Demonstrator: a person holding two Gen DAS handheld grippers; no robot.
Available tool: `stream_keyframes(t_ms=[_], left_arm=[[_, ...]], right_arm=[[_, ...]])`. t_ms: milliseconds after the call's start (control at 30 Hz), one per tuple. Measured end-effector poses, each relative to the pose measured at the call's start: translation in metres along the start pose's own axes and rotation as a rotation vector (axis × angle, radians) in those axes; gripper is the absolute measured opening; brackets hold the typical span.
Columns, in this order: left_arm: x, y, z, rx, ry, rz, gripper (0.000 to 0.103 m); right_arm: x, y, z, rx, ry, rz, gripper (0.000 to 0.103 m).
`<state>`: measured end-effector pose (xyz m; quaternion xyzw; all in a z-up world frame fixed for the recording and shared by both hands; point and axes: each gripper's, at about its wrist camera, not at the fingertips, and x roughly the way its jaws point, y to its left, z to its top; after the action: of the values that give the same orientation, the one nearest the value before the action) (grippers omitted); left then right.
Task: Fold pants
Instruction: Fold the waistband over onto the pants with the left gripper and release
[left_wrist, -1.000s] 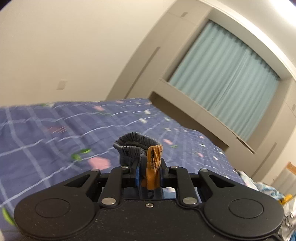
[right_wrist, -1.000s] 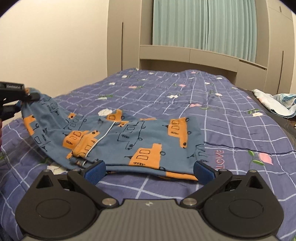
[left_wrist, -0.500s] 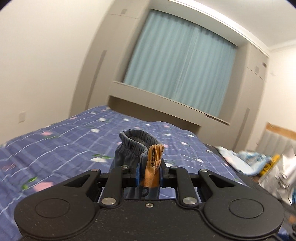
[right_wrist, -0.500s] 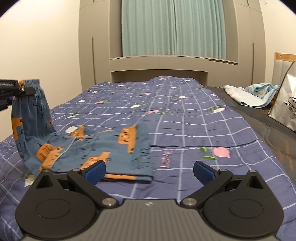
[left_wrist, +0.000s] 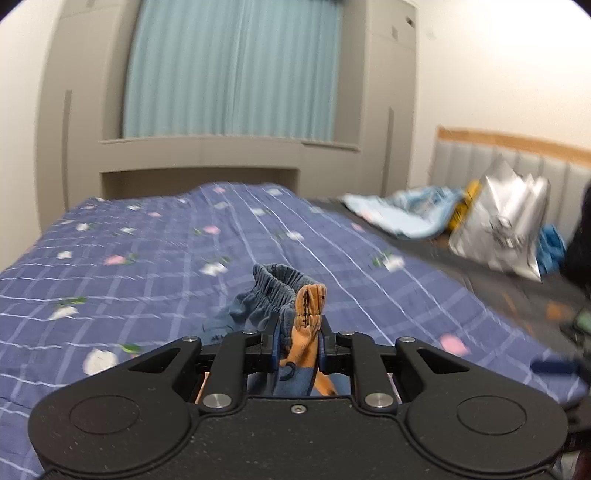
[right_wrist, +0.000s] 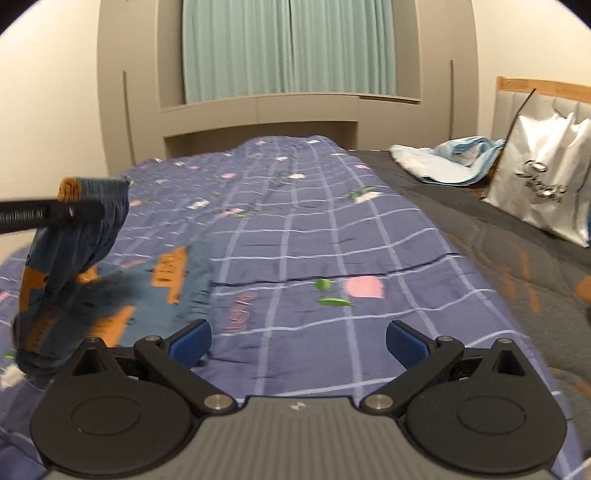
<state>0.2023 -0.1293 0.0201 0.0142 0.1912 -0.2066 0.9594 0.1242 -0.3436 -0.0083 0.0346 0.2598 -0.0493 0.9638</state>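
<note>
left tongs (left_wrist: 297, 341) clamped on pants (left_wrist: 280, 295) waistband | right tongs (right_wrist: 297, 341) spread wide, empty

pants (right_wrist: 110, 266) on bed (right_wrist: 332, 236), bag (right_wrist: 543, 184) right

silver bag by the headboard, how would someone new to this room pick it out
Start at the bed with the purple checked quilt and look to its far right side, against the padded grey headboard. The bag stands upright there, just right of a crumpled pale blue cloth. It is the only shiny silver-white thing, with dark print on its face and a thin dark handle.
</note>
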Motion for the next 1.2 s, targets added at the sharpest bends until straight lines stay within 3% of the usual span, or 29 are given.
stream_keyframes(t_ms=[100, 433, 533, 667, 767, 900, 1000, 1100, 1200], left_arm=[[0.014, -0.011, -0.011, 0.033, 0.040, -0.018, 0.019], [0.042, -0.024, -0.027, 0.046, 0.116, -0.033, 0.022], [0.042, -0.019, -0.030, -0.011, 0.140, -0.057, 0.038], [0.024, -0.011, -0.027, -0.085, 0.097, -0.056, 0.073], [0.006, -0.003, -0.025, -0.124, 0.056, -0.035, 0.081], [-0.021, 0.017, -0.024, -0.204, 0.006, 0.076, 0.101], [-0.034, 0.037, -0.031, -0.252, -0.010, 0.214, 0.102], [-0.037, 0.058, -0.043, -0.295, 0.035, 0.330, 0.102], [-0.042, 0.077, -0.058, -0.358, 0.075, 0.388, 0.102]], right_arm=[[0.002, -0.007, 0.002, 0.005, 0.010, -0.050, 0.103], [0.008, -0.020, -0.003, 0.061, 0.034, -0.039, 0.103], [0.008, -0.022, -0.004, 0.072, 0.041, -0.040, 0.103], [0.010, -0.025, -0.004, 0.084, 0.053, -0.040, 0.103], [0.013, -0.024, -0.005, 0.082, 0.061, -0.038, 0.103], [0.016, -0.021, -0.006, 0.074, 0.074, -0.043, 0.103], [0.018, -0.019, -0.008, 0.071, 0.078, -0.034, 0.103], [0.022, -0.017, -0.010, 0.068, 0.089, -0.024, 0.103], [0.023, -0.013, -0.010, 0.053, 0.093, -0.020, 0.103]])
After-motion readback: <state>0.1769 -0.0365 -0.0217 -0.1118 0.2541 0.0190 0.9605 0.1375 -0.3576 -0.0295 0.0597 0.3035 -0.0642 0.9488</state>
